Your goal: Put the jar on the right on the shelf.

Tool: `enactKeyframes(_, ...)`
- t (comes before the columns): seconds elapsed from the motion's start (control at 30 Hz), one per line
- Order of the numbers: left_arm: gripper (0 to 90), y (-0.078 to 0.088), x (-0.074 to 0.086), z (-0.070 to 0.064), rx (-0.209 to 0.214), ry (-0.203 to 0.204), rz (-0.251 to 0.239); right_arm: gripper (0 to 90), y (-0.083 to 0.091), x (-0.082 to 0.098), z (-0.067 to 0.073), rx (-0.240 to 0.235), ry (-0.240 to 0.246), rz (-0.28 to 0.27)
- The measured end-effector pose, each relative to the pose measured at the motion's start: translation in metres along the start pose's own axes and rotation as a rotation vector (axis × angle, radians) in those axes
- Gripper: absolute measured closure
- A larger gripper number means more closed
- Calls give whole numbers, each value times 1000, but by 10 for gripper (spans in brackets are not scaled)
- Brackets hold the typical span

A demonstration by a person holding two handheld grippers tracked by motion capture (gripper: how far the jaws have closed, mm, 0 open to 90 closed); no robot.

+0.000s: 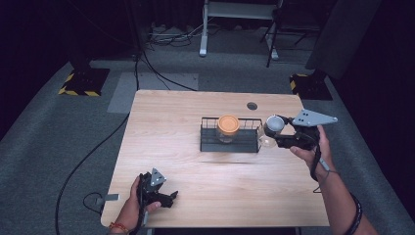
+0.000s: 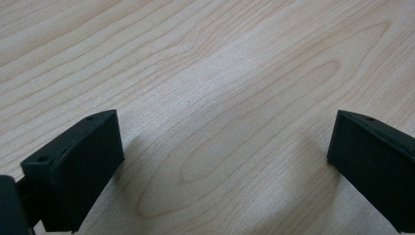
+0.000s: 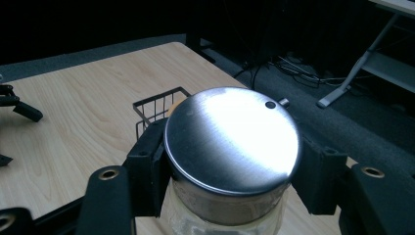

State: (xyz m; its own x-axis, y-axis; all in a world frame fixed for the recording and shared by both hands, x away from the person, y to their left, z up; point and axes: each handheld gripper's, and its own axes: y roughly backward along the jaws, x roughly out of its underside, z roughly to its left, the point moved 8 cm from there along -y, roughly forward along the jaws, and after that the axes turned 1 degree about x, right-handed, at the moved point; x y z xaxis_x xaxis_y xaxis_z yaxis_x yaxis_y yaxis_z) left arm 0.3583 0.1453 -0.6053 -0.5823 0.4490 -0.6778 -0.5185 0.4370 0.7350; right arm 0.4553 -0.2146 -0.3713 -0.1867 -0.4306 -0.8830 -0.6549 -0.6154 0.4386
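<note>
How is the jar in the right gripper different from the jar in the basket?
The held jar has a silver metal lid; the basket jar has an orange lid. The held jar is clamped in the right gripper beside the basket; the basket jar stands inside it, untouched. Both look like clear glass.

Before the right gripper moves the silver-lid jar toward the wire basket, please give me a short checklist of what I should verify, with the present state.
1. Right gripper shut on the silver-lid jar: ok.
2. Jar lifted off the table: ok.
3. Free room in the wire basket beside the orange-lid jar: ok.
4. Left gripper open, away from the basket: ok.
5. Silver lid screwed tight: cannot tell.
</note>
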Motion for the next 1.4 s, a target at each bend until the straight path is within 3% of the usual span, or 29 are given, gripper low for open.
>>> enactKeyframes(0.67, 0, 0, 0, 0, 1, -1, 0, 395, -38, -19, -9, -10, -2, -27)
enactKeyframes(0.83, 0, 0, 0, 0, 0, -1, 0, 394, -49, -21, -9, -6, 11, -13)
enactKeyframes(1.4, 0, 0, 0, 0, 2, -2, 1, 394, -80, -1, -30, -4, -62, 23)
